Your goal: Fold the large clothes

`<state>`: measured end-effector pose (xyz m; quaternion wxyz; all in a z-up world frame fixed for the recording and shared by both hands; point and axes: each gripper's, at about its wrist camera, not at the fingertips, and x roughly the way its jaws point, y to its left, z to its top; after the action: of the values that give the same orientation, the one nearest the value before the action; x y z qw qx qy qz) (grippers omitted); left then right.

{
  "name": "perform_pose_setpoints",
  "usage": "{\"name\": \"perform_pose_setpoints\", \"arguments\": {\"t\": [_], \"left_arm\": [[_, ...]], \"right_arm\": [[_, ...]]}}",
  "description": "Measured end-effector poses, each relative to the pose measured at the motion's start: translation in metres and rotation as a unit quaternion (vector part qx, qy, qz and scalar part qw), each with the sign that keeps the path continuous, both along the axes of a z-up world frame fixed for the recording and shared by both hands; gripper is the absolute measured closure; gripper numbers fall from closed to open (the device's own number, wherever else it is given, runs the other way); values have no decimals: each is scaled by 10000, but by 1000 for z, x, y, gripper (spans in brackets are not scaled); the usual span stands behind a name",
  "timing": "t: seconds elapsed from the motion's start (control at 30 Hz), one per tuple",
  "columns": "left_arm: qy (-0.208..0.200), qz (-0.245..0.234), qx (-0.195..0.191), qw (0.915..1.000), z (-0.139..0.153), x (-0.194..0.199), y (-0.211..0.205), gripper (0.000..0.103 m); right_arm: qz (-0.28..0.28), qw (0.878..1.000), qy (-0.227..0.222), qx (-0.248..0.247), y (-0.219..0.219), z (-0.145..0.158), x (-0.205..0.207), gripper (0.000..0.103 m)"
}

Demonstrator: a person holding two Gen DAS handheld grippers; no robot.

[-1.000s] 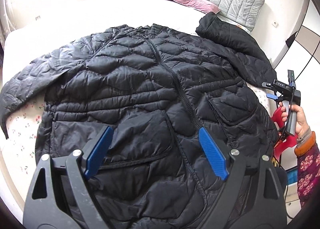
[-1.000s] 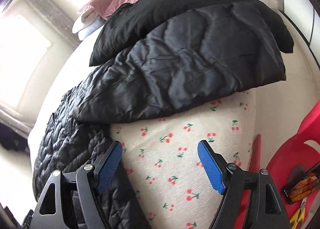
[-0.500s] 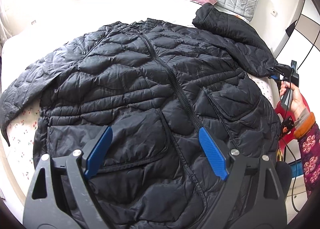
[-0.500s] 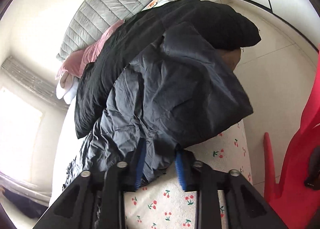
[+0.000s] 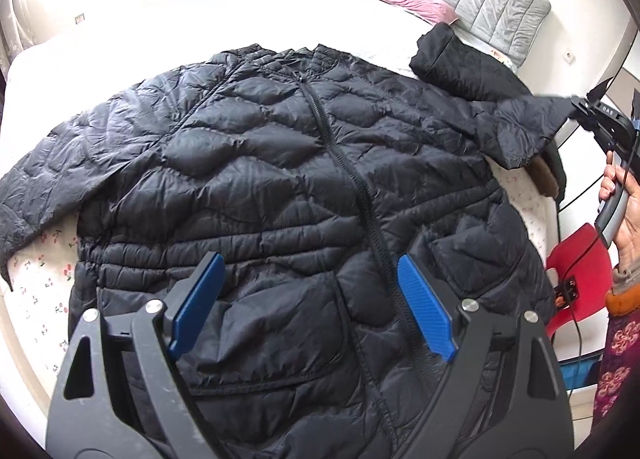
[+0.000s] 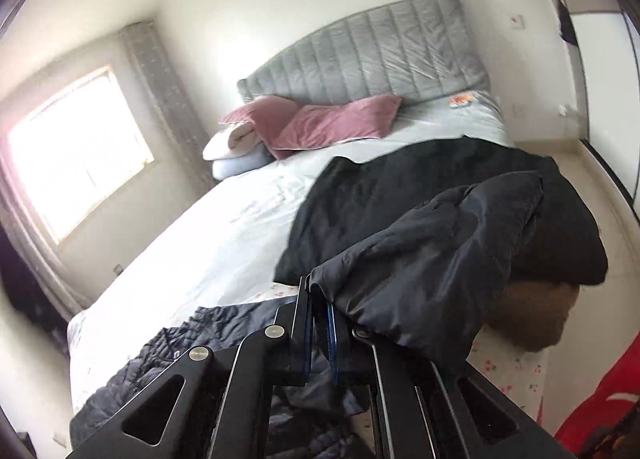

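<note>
I am holding my left gripper [image 5: 308, 299] low and level, its two blue pads [image 5: 425, 306] spread wide apart with nothing between them. My right gripper [image 5: 576, 109] is reaching out at the far right of the left view, raised and pointing inward, and my right hand [image 5: 622, 203] is wrapping around its handle, wrist bent. In its own view my right gripper [image 6: 320, 323] is pinching its jaws nearly together on the jacket sleeve [image 6: 432, 271], though the contact itself is probably partly hidden by draped cloth.
</note>
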<state>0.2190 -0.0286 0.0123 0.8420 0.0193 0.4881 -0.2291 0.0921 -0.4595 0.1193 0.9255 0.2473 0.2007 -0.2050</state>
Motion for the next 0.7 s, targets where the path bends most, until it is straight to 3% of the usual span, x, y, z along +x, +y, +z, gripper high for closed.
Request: {"name": "perform_pose_setpoints", "arguments": {"t": [0.13,0.27,0.43,0.57,0.67,0.7], "left_arm": [[-76,-6,-128,9999,3,8,2,15],[-10,38,-395,9992,-3,16,9,15],[83,293,-604,9977,-15,25,23,15],[177,442,-691,9965,-23,28,33,15],[208,513,-641,9964,-28,32,38,15],[217,529,-627,9964,-29,33,40,15]], "right_arm": [[863,9951,-9,-478,70,24,41,98],[1741,9822,93,-699,139,21,83,98],[2621,9606,419,-829,215,-12,127,98],[3087,9451,859,-646,248,-50,152,92],[3576,9251,1275,-127,264,-83,157,67],[3701,9187,1379,54,265,-93,158,54]]}}
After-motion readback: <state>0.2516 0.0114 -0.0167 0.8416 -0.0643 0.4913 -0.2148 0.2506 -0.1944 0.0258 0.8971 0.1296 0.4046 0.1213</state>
